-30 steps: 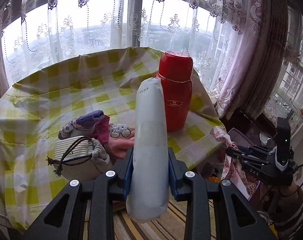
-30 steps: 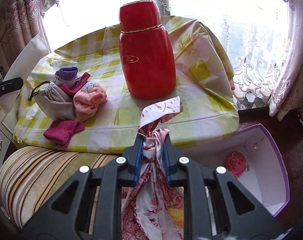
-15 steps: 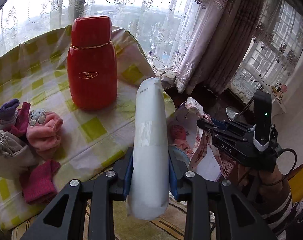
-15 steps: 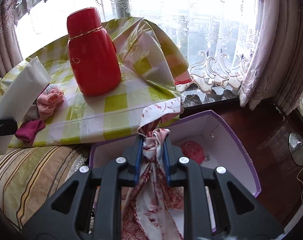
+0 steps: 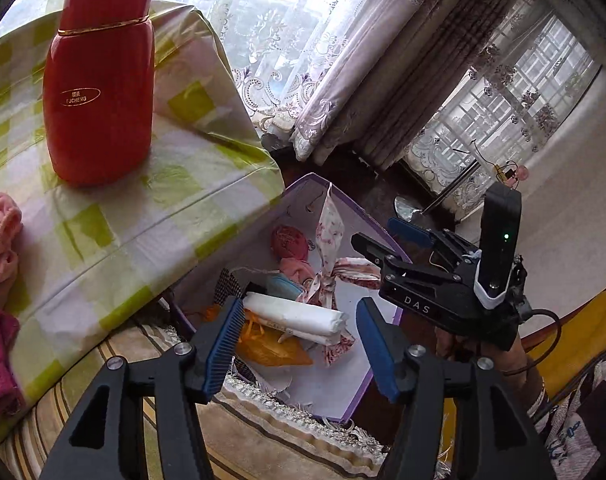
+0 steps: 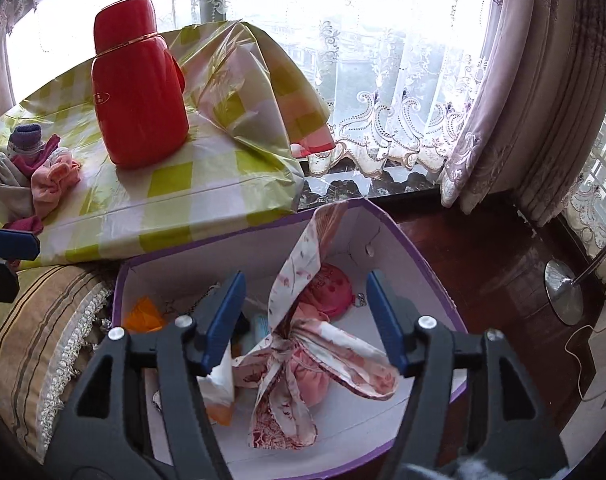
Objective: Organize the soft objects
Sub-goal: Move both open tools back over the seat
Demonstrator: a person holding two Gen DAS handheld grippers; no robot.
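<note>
I let go with both hands: the left gripper (image 5: 299,340) jaws are opening, the white roll (image 5: 295,314) now lying in the purple box (image 6: 423,248); the right gripper (image 6: 307,320) jaws are opening too, the floral cloth (image 6: 303,344) dropped there. Socks (image 6: 51,176) remain at the surface's left edge.

I see a glossy red flask (image 5: 99,80) on a shiny plastic checked tablecloth (image 5: 175,200), a printed cloth scarf (image 6: 303,344) in a matt cardboard box (image 6: 399,236), and ribbed blue fingers (image 5: 223,344).

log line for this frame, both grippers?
left hand-held gripper: opening, white roll in box | right hand-held gripper: opening, floral cloth in box
</note>
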